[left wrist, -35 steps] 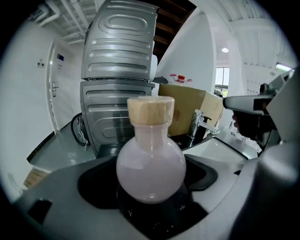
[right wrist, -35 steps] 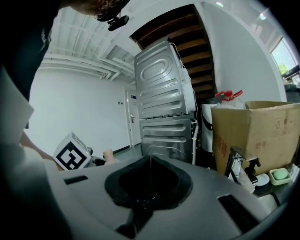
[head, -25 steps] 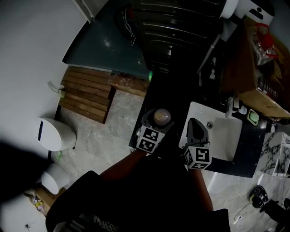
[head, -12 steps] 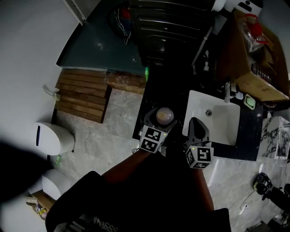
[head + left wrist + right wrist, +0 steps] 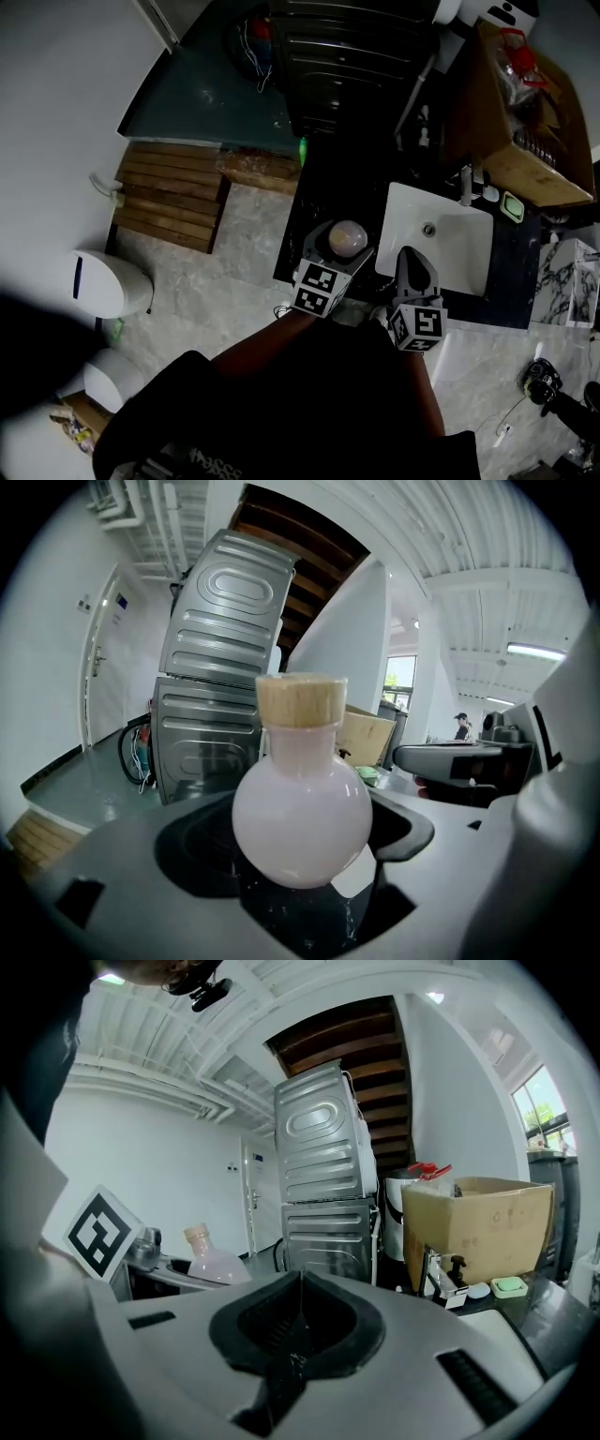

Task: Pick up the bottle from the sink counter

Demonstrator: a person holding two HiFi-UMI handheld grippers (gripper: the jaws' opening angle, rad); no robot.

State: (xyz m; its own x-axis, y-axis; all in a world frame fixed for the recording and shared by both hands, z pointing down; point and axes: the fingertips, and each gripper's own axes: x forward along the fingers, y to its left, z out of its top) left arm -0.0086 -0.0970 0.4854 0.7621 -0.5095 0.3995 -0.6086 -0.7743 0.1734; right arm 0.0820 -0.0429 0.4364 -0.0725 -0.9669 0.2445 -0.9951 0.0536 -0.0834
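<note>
A round pale pink bottle (image 5: 300,813) with a wooden cap (image 5: 300,700) sits upright between the jaws of my left gripper (image 5: 305,855), which is shut on its body. From the head view, the bottle (image 5: 347,238) is over the dark counter (image 5: 314,211), left of the white sink (image 5: 455,267), with the left gripper (image 5: 336,251) around it. My right gripper (image 5: 413,269) hovers over the sink's near left edge. Its jaws are pressed together with nothing between them (image 5: 298,1335). The bottle (image 5: 214,1262) shows at the left of the right gripper view.
A stacked grey washer and dryer (image 5: 220,696) stands behind the counter. A cardboard box (image 5: 487,1227), a faucet (image 5: 441,1279) and a green soap dish (image 5: 511,1286) are at the sink's far side. A white toilet (image 5: 108,281) and wooden slats (image 5: 173,197) are on the floor to the left.
The left gripper has carried the bottle slightly right, closer to the sink. The right gripper has drifted a little right and nearer. Both stay shut as before.
</note>
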